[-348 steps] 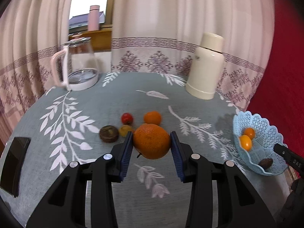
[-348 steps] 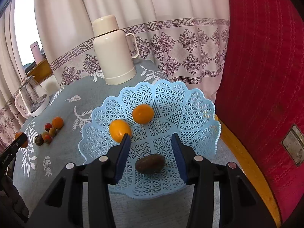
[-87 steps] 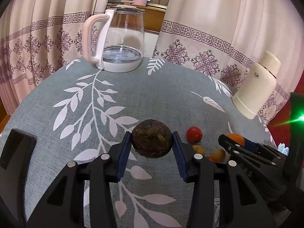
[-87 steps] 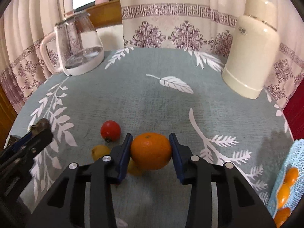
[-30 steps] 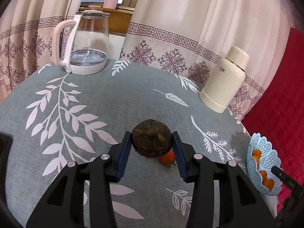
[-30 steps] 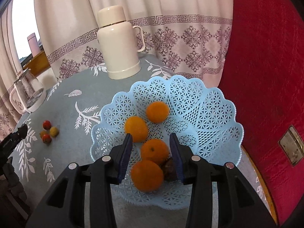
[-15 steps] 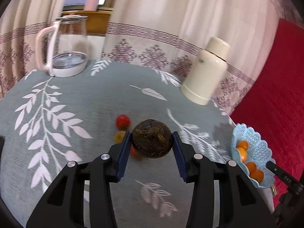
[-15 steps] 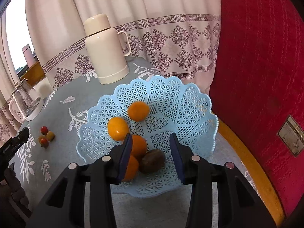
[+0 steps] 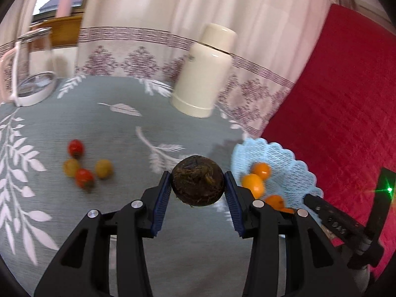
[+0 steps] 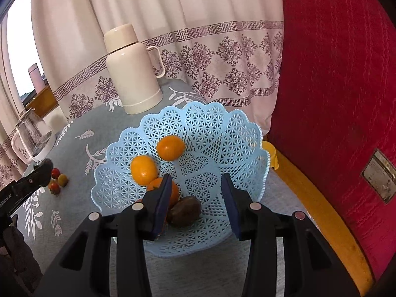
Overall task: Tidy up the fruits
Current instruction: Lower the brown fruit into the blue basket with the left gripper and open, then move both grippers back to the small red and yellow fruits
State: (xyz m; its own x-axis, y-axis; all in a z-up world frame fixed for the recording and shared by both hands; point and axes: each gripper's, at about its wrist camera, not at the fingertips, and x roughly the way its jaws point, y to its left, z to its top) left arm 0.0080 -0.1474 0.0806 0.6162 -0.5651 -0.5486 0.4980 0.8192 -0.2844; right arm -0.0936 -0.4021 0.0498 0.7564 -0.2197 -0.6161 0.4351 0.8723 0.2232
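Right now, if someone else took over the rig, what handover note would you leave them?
Left gripper: shut on the dark brown fruit, held above the table beside the blue basket.
Right gripper: open, empty, over the basket.
Done: oranges and one brown fruit lie in the basket.
Left: drop the held fruit in, then collect the four cherry tomatoes on the tablecloth.

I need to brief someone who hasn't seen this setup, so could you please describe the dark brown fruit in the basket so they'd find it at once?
Find the light blue lattice basket at the table edge by the red chair. The dark brown fruit lies at its near side, against an orange. Every other fruit there is orange.
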